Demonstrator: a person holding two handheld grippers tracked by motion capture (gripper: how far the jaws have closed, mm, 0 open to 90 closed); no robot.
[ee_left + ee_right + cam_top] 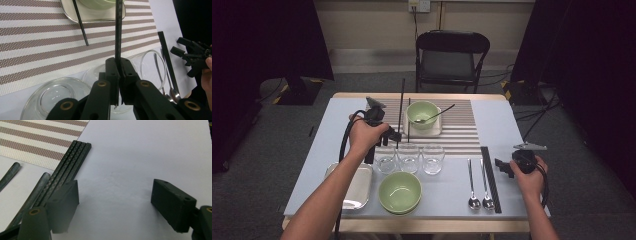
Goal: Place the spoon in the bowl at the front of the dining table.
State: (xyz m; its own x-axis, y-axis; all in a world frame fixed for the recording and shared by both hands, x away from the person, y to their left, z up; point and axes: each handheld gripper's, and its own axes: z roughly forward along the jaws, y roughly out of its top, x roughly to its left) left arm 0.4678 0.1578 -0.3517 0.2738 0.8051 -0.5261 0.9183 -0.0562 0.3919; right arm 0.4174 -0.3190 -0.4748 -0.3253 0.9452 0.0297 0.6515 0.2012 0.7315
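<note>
Even overhead light is falling on the pale table (497, 125), keeping its surface bright, while the room around it is sinking into near-black at both sides of the high view. That view is looking soft and slightly grainy, with fine detail smearing. In the left gripper view, the left gripper (118, 75) is sitting dark and a little blurred close to the lens, and glare is glinting on the glass rims just beside it. In the right gripper view, the right gripper (115, 202) is casting a soft, faint shadow beneath its wide-set jaws, which are looking out of focus.
</note>
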